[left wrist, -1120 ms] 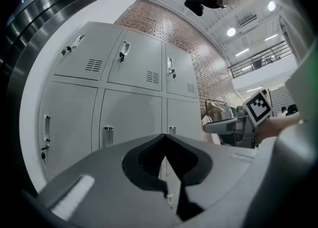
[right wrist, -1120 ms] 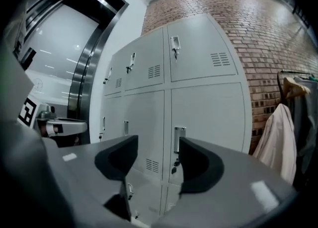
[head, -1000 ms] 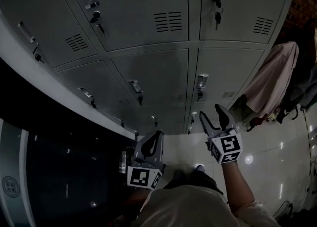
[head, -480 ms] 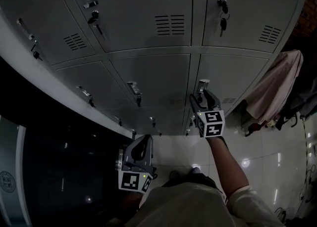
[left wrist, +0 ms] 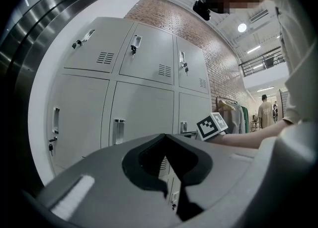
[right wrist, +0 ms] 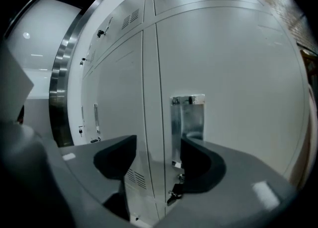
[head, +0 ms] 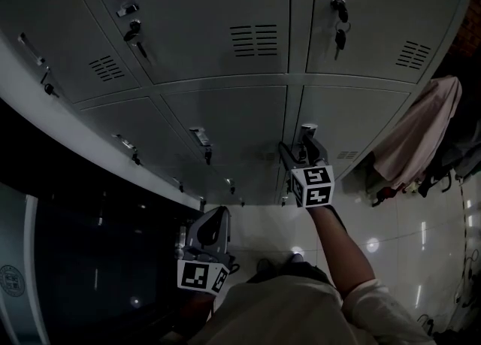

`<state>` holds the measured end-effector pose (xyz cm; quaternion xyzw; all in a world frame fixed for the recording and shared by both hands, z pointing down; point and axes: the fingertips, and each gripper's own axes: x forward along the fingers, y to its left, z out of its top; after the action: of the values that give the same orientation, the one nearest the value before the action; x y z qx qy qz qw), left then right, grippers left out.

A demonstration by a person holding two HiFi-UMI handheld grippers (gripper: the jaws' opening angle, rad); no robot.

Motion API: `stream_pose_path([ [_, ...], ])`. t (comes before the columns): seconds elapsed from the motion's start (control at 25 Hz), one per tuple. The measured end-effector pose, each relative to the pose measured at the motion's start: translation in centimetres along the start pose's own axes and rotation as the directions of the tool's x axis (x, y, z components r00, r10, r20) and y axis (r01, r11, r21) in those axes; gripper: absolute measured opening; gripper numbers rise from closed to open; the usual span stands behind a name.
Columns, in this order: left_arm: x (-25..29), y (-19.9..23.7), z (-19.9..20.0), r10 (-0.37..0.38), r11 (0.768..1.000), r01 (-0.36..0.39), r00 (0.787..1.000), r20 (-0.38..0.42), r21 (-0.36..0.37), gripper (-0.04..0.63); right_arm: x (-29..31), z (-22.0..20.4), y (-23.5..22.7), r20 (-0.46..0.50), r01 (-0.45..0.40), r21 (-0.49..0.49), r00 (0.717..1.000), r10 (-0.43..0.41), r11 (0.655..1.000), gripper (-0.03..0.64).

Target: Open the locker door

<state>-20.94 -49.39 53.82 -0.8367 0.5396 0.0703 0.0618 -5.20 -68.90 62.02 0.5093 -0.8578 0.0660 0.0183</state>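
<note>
Your locker door (head: 353, 118) is painted sheet metal, a smooth matt grey with only a dull sheen. Its recessed handle plate (right wrist: 188, 115) is bare bright metal, polished enough to mirror. The floor (head: 425, 219) under you is glossy tile that throws back the lamps. The wall (left wrist: 198, 31) is rough brick. The hanging garment (head: 417, 129) is soft, matt cloth. The curved band (right wrist: 62, 73) looks like brushed steel.

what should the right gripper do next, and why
Probably ease the right gripper forward and slightly right so its fingers straddle the handle: they are opening, with nothing pressed between them, and the handle stands just ahead, by the right finger.
</note>
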Motion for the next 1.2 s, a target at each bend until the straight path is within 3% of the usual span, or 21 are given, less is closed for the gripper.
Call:
stream_pose_path([
  [0.12,0.3,-0.3,-0.4,-0.012,1.000,0.012,1.000,-0.003,-0.005,0.054,-0.3,0.1,-0.3,0.006,0.030,0.012,1.000,-0.030,0.999,0.204],
  [0.28,0.4,-0.7,-0.9,-0.022,1.000,0.022,1.000,-0.005,-0.013,0.054,-1.5,0.1,0.0,0.010,0.052,0.002,0.999,-0.052,0.999,0.216],
  [0.68,0.7,-2.4,-1.4,-0.064,0.998,0.063,0.998,-0.020,-0.023,0.054,-7.5,-0.2,0.2,0.024,0.162,0.015,0.986,-0.163,0.987,0.120],
  [1.2,0.7,-5.1,-0.8,-0.102,0.994,0.102,0.994,-0.030,-0.026,0.054,-16.2,-0.4,-0.1,0.074,0.158,-0.042,0.985,-0.154,0.987,0.132],
])
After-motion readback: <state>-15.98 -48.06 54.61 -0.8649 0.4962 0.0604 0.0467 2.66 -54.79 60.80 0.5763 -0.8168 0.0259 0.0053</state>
